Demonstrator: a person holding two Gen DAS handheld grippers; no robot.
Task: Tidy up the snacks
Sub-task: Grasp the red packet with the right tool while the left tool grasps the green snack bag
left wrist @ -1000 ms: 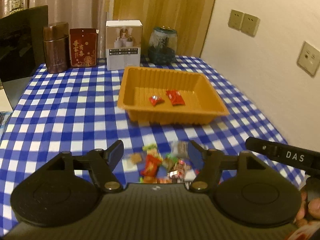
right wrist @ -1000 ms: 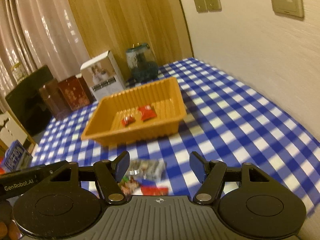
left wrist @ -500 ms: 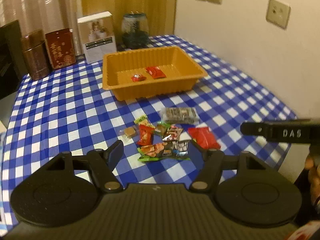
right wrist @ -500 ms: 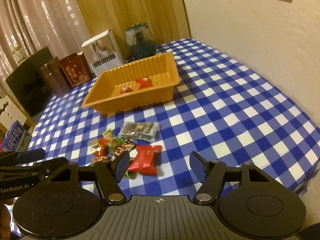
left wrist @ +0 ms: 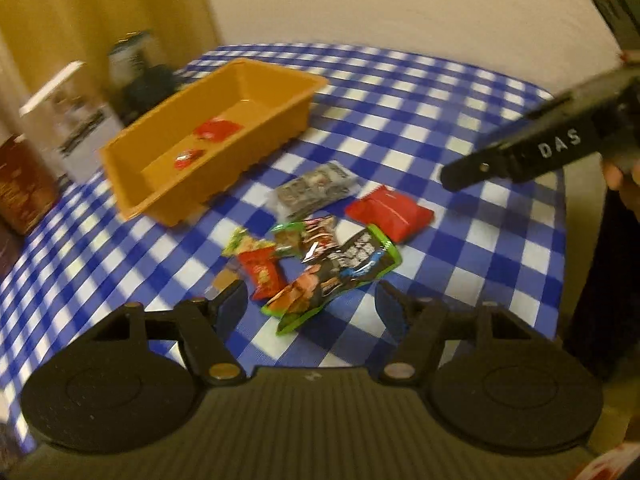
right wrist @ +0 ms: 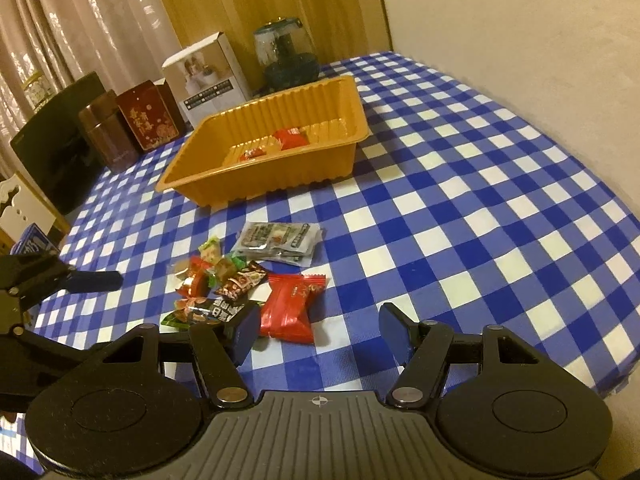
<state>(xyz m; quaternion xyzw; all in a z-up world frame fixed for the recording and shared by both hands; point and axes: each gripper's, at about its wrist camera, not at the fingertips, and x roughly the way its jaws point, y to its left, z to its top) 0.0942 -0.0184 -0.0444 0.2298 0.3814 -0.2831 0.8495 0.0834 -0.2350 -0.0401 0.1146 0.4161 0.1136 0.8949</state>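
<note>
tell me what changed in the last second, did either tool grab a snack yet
Neither has. Both tools dipped toward the loose snack pile; the left tool also rolled and its jaws are closing, nothing pressed between them. The right tool stays open. The orange tray and its two red candies are unchanged.

Both wrist views look steeply down, close over the snack pile (left wrist: 320, 252) (right wrist: 240, 276); both share the orange tray (left wrist: 280, 128) (right wrist: 340, 160) at 11 o'clock.

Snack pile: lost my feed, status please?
Left tongs closing, empty; right tongs open, empty. Snack pile loose on tablecloth; two red packets in orange tray. Nothing blocking.
</note>
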